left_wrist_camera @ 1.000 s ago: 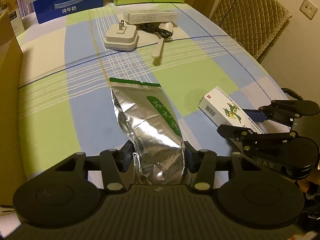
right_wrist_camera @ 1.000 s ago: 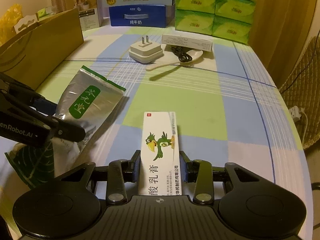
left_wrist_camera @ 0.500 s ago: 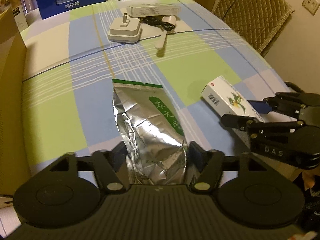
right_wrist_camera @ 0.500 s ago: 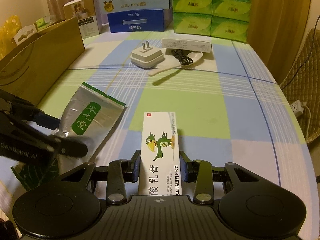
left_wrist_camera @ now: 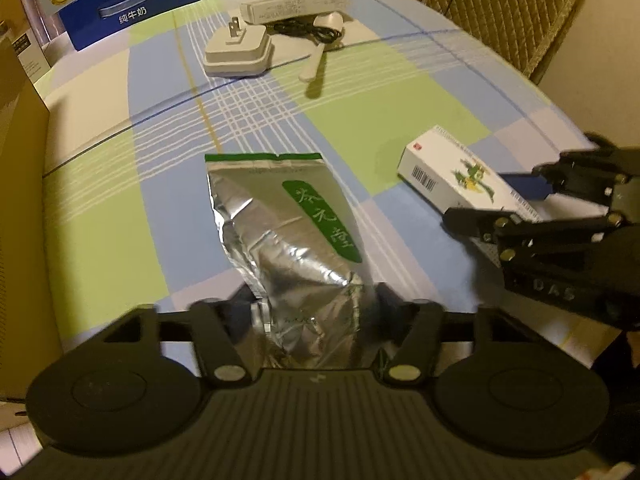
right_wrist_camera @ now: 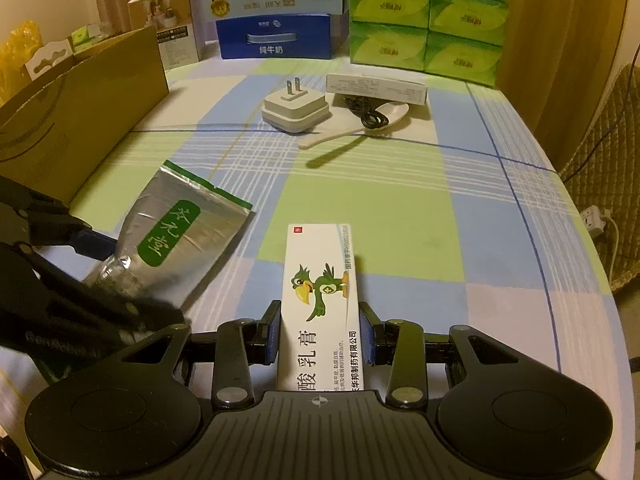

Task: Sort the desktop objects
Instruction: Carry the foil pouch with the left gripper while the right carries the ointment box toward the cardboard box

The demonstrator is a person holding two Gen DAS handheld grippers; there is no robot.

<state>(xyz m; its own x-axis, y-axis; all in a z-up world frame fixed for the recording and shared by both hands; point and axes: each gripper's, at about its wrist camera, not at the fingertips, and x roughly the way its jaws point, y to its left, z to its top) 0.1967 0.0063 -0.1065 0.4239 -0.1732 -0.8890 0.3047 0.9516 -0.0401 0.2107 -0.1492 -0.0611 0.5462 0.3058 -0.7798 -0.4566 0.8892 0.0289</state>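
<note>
**Both tongs loaded, far end of table crowded**

Left gripper (left_wrist_camera: 314, 312) clamped on the crumpled lower end of a foil pouch (left_wrist_camera: 288, 232), green-edged top pointing away over the checked tablecloth (left_wrist_camera: 120, 240). Right gripper (right_wrist_camera: 319, 336) closed narrow on a white medicine box (right_wrist_camera: 320, 280) with a green bird print, just beside the pouch. Farther off: a white plug adapter (right_wrist_camera: 295, 110), a black cable (right_wrist_camera: 366, 114) coiled in a white spoon (right_wrist_camera: 360, 126), a long white box (right_wrist_camera: 376, 88) behind. Cardboard carton (right_wrist_camera: 80, 120) walling the left side; blue milk box (right_wrist_camera: 276, 40) and green tissue packs (right_wrist_camera: 428, 20) at the far edge.
</note>
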